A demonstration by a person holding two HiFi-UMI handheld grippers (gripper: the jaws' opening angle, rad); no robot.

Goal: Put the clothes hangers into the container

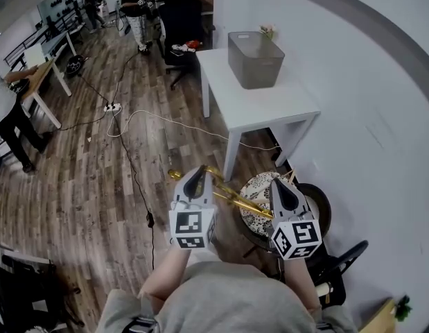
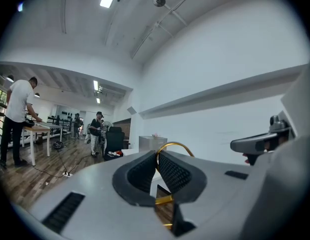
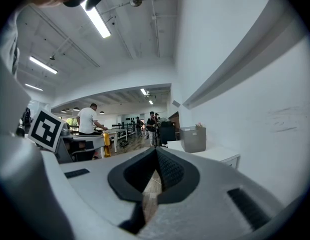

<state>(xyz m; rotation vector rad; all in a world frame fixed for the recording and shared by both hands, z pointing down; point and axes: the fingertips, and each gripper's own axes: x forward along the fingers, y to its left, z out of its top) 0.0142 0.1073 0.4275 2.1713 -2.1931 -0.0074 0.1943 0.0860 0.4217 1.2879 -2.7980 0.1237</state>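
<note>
Wooden floor (image 1: 96,172) below, white worktop (image 1: 269,106) well ahead of the jaws, one grey plastic container (image 1: 256,61) on it. Left gripper (image 1: 195,180) is clamped on one gold metal clothes hanger (image 1: 235,198), its hook above the jaws. Right gripper (image 1: 282,186) is pinched together, empty. I'd carry it over level, then lower it in hook-first.

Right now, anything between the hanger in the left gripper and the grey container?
Nothing visible does. The left gripper is shut on the gold hanger. The grey container stands open-topped on the white table ahead. Only floor lies between them, with a cable flat on it.
</note>
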